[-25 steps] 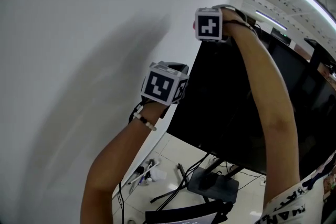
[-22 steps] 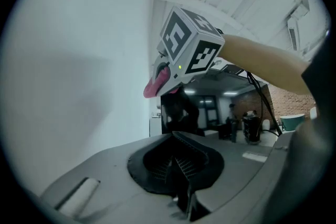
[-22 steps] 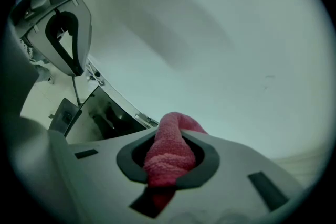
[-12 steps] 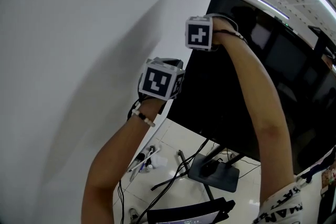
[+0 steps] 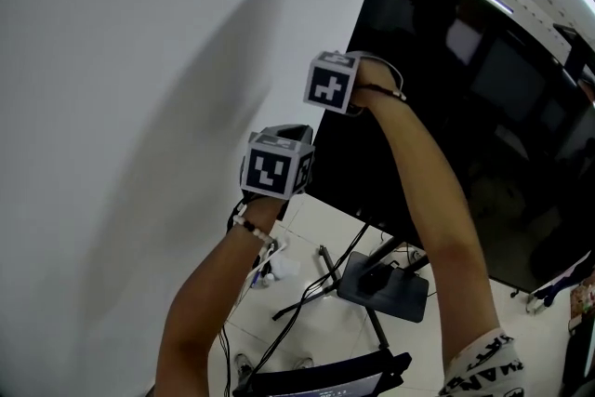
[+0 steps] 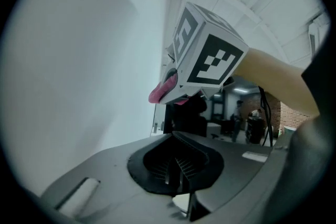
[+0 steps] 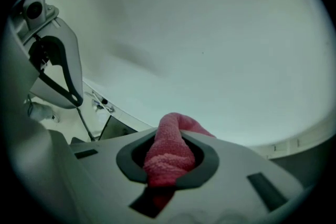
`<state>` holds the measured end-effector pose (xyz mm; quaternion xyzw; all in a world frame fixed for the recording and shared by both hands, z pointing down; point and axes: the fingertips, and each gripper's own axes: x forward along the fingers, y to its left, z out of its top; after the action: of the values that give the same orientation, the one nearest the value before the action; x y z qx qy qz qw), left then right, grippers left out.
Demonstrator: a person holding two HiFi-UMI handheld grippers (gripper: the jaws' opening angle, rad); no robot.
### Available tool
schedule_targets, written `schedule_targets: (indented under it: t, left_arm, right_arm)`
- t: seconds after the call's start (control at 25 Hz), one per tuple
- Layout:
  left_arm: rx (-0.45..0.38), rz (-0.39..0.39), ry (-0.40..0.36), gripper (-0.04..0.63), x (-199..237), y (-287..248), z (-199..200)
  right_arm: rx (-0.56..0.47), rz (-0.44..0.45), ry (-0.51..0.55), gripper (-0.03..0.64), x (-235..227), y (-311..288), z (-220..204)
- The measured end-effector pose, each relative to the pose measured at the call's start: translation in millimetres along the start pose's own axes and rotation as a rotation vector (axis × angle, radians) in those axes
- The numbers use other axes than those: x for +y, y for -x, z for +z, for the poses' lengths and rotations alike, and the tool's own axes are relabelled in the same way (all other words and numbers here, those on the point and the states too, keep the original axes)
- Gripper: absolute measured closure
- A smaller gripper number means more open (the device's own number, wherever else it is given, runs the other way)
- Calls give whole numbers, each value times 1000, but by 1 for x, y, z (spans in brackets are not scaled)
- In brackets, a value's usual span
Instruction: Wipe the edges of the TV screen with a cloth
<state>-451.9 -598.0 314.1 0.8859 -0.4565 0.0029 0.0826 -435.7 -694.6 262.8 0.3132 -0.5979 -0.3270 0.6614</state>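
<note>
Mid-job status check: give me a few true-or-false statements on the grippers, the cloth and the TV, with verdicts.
1. The right gripper is shut on a pink cloth. True.
2. The left gripper also grips a cloth. False: its jaws are together with nothing between them.
3. The right gripper is at the edge of the TV nearest the wall. True.
4. The TV is showing a picture. False: it is dark, with only reflections on it.
5. The TV hangs on the wall. False: it stands on a floor stand.
</note>
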Motion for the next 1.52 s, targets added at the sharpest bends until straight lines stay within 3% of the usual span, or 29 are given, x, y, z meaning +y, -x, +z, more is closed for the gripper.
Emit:
schedule_targets:
  t: [0.12, 0.6, 0.76, 0.92, 1.36, 1.52]
  left_arm:
    - [20, 6, 20, 595, 5, 2, -24]
    - [105, 6, 78, 595, 11, 24, -118]
    - [127, 3, 59, 595, 10, 29, -125]
    - [159, 14, 42, 595, 11, 34, -135]
    - [251, 47, 85, 595, 17, 48, -182]
    - [243, 31, 97, 595, 14, 55, -198]
  right_arm:
    - [-49, -6, -143, 555, 24, -18, 0]
    - [-268, -176, -669, 555, 92, -69, 1]
    - [-321, -197, -886, 555, 98, -74, -7]
    - [-384, -151, -1079, 555, 120, -87, -9]
    - [-410, -51, -1342, 555, 183, -118, 3]
    - [-420, -63, -1417, 555, 208, -135, 6]
